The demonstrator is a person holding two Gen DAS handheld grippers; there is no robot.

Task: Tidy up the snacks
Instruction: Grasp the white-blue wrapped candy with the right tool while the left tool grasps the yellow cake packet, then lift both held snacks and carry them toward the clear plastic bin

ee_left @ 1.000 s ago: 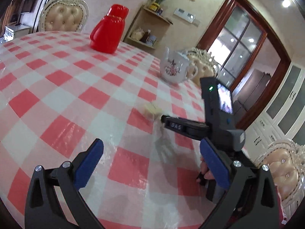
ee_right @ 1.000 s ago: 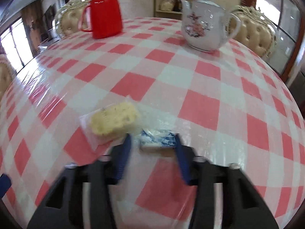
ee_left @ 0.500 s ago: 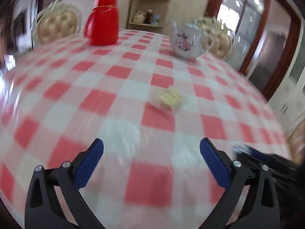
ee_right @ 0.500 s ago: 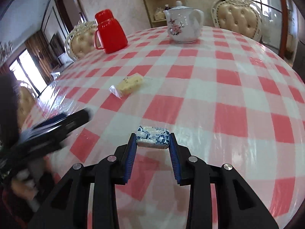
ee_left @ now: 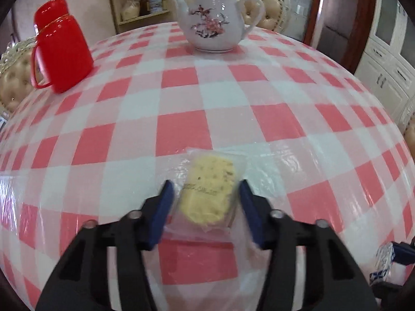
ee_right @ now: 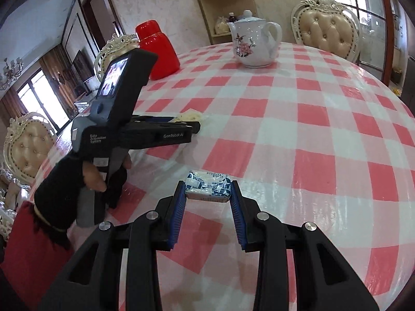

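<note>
Now, what I have on my two feeds:

Left gripper: my jaws are closing with the yellow cake in its clear wrapper between them; the right pad looks to be at the wrapper's edge, the left pad shows a thin gap, so I cannot say it is gripped.

Right gripper: narrowly open and clamped on the small blue-and-white packet, a blue pad pressed against each end of it.

Yellow cake: lying flat on the tabletop, towards the near edge, its long side pointing away from me.

Blue-and-white packet: crosswise between my right pads, near the tabletop's near edge; whether it rests on the cloth or is just off it I cannot tell.

Left hand: seen from the right camera, gloved in black with bare fingertips, wrapped round the left tool's handle, red sleeve behind it.

Tabletop: round, under a red-and-white check cloth with a glossy clear cover.

Teapot: white with pink flowers, upright near the far edge.

Red jug: upright near the far left edge, well apart from the teapot.
</note>
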